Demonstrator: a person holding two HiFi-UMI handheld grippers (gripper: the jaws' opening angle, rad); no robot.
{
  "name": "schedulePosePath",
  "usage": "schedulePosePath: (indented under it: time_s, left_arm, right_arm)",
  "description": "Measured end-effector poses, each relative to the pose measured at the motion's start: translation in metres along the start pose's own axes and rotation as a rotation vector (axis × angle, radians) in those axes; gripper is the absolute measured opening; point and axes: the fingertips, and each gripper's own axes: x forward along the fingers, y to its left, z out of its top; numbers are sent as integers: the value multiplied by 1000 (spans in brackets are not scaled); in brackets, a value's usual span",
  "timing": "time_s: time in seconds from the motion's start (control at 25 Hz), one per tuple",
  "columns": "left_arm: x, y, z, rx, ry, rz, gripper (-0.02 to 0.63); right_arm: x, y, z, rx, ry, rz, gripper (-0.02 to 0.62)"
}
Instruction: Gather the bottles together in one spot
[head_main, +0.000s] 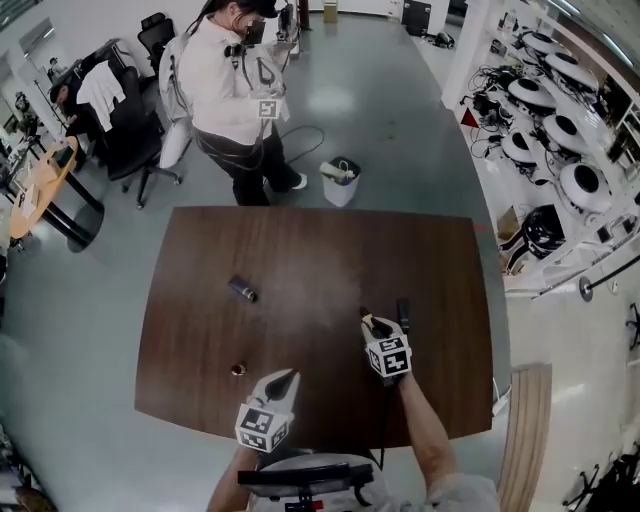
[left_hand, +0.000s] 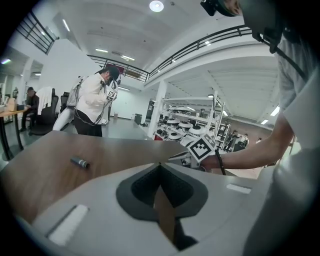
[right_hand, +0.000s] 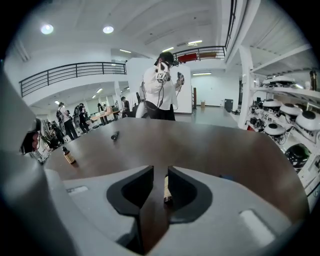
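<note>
Head view first: your left gripper (head_main: 289, 377) is over the near part of the table (head_main: 300, 240), fingers pressed together into a point with nothing in them. A small brown bottle (head_main: 238, 370) stands upright just left of those fingertips. A dark bottle (head_main: 242, 289) lies on its side farther out, ahead and left of them. Your right gripper (head_main: 369, 319) is low over the table off to the right, with a pale bottle (head_main: 375, 323) right at its fingertips. A dark slim thing (head_main: 402, 312) lies just right of those fingers, can't tell what it is. Past the far edge a person (head_main: 235, 90) stands with a bin (head_main: 340, 182) close by.

Left gripper view: yep, the fingers meet at the tips, and only table shows through the hollow behind them. The dark bottle is ahead and to the left of the fingers, well apart from them. The right gripper's marker cube (left_hand: 201, 147) shows up just right of the tips, farther out.

Right gripper view: here the fingers are a little spread. The pale bottle lies lengthwise in the gap, up against the right finger's pad, its dark end nearest the camera. A strip of table shows between it and the left pad, so you aren't pinching it. The dark bottle is far ahead and left of the fingers, and the small brown bottle stands way off to the left. All three bottles are well apart from each other.
</note>
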Motion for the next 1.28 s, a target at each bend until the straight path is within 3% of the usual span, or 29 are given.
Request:
schedulePosePath:
  time_s: [0.4,0.88,1.28]
  left_arm:
    - [6,5,-8,-19,21,22,2]
    - [10,12,-13,-43,31,36,2]
    - [3,18,-11,-45,32,41,2]
  right_arm:
    - [39,-15,-9,-22,122,49,175]
    - [60,-24,-28,-39,234,53,176]
    - [57,-19,-30,-19,241,31,150]
